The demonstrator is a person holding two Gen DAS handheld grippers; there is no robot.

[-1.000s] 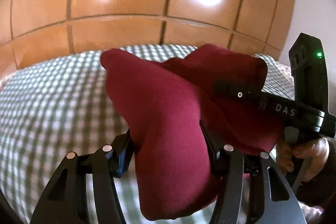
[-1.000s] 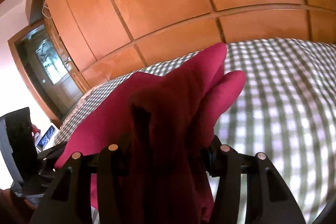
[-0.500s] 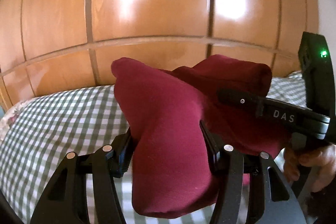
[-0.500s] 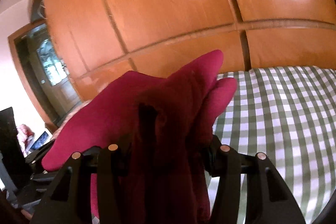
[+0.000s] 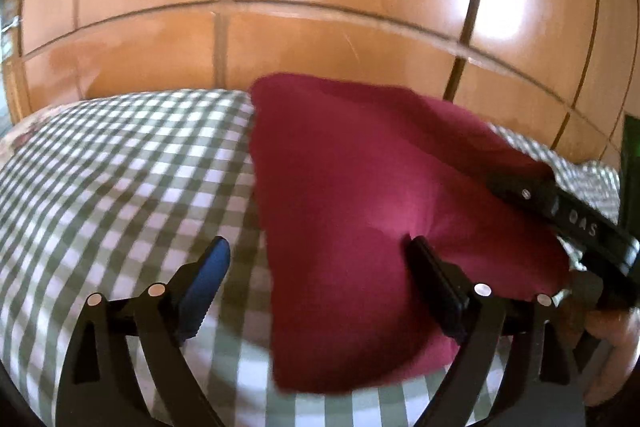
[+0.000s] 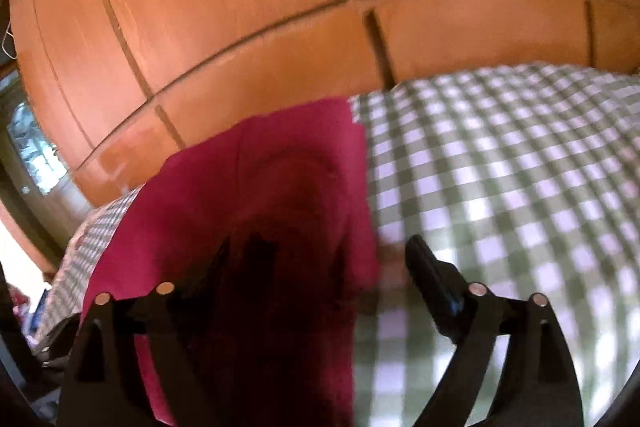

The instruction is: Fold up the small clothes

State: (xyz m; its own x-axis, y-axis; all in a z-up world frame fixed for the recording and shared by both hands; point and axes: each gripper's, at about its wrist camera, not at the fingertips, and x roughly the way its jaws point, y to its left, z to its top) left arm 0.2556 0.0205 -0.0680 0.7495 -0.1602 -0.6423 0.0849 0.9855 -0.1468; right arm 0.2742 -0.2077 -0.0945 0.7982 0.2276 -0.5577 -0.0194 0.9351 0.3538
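Item: maroon garment [image 5: 360, 211] on bed [image 5: 120, 187]; we are spreading both grippers' fingers [image 5: 208, 275] wide, just releasing; the fold risks slumping open.

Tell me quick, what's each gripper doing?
Left gripper: jaws just opened, red cloth between them, not clamped.
Right gripper: jaws just opened, same cloth released.

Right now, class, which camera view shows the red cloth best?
The left wrist view: the red cloth shows well lit, most of its outline visible on the checked sheet. The right wrist view shows it dark, shadowed and partly cut off.
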